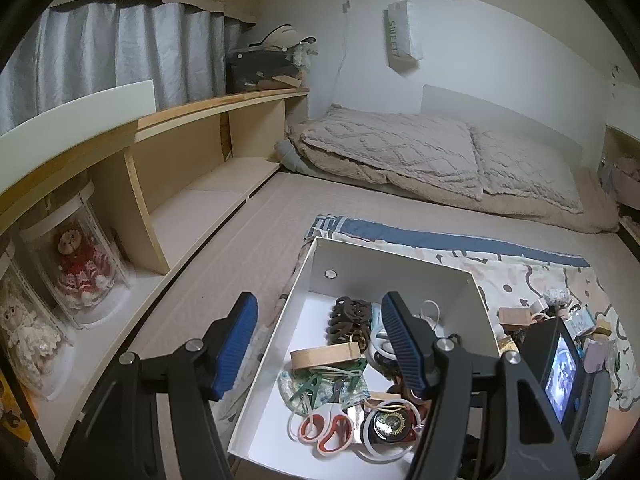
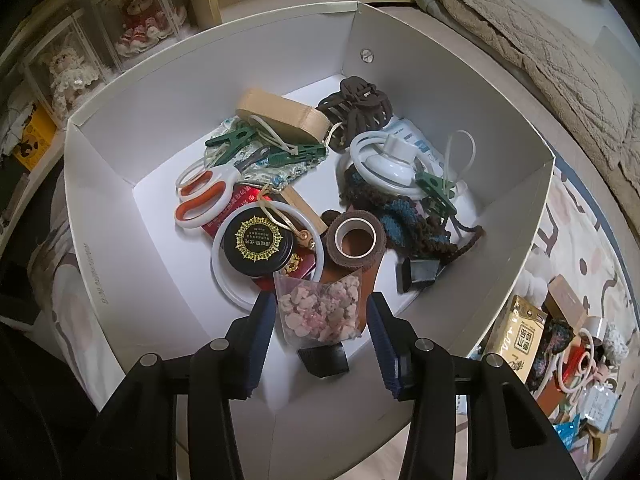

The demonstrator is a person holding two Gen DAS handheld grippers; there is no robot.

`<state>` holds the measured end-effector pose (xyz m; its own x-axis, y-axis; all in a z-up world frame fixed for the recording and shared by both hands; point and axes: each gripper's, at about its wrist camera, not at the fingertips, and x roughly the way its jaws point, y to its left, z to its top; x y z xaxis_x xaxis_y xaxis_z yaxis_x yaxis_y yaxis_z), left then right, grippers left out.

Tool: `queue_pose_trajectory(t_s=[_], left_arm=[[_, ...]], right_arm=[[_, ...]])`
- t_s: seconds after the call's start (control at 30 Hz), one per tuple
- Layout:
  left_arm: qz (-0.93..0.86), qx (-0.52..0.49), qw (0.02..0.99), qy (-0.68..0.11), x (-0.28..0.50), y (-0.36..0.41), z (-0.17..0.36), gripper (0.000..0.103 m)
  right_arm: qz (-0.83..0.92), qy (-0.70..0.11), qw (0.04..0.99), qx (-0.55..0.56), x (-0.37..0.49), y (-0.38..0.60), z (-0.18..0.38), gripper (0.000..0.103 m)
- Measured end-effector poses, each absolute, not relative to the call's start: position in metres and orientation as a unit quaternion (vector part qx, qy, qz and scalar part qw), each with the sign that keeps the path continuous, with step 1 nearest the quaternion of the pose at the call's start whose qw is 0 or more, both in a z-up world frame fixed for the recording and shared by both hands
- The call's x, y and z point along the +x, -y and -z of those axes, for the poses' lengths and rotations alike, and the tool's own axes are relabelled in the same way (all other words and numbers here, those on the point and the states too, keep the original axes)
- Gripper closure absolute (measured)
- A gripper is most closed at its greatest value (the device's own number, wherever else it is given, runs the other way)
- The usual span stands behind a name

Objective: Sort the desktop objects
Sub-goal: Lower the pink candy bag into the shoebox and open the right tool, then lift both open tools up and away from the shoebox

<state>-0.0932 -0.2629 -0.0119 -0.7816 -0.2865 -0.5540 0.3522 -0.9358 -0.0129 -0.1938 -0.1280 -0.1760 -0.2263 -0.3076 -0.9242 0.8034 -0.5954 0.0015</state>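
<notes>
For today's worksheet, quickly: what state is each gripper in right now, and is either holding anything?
Left gripper: open, holding nothing, over the white box.
Right gripper: fingers closed on a clear bag of pink pieces, above the box.

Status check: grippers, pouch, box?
Right gripper shut on pouch over box. Left gripper open, empty. Box crowded: scissors, tape below.

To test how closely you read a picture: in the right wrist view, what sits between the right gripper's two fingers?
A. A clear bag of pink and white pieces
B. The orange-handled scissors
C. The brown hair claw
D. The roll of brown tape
A: the clear bag of pink and white pieces sits between the fingers of the right gripper, while the scissors, tape roll and hair claw lie farther back in the white box.
</notes>
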Motion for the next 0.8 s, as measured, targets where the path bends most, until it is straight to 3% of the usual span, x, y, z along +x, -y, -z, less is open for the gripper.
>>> queue_pose_trajectory(t_s=[0.13,0.4,0.5,0.63,0.8], left_arm=[[0.942,0.285,0.168,-0.051,-0.093,0.26,0.012,0.039],[0.943,0.285,0.169,-0.042,-0.092,0.256,0.012,0.039],[0.942,0.288,0.168,-0.04,-0.092,0.254,0.013,0.039],[0.942,0.291,0.168,-0.031,-0.09,0.249,0.014,0.039],[0.943,0.282,0.171,-0.03,-0.084,0.248,0.011,0.023]], right_arm=[[0.751,-0.239,0.377,0.487,-0.194,0.126,0.171,0.045],[0.778,-0.202,0.393,0.446,-0.191,0.117,0.147,0.044],[0.791,-0.185,0.392,0.431,-0.192,0.113,0.138,0.028],[0.803,-0.168,0.388,0.421,-0.193,0.107,0.129,0.023],[0.814,-0.157,0.379,0.411,-0.194,0.102,0.123,0.014]])
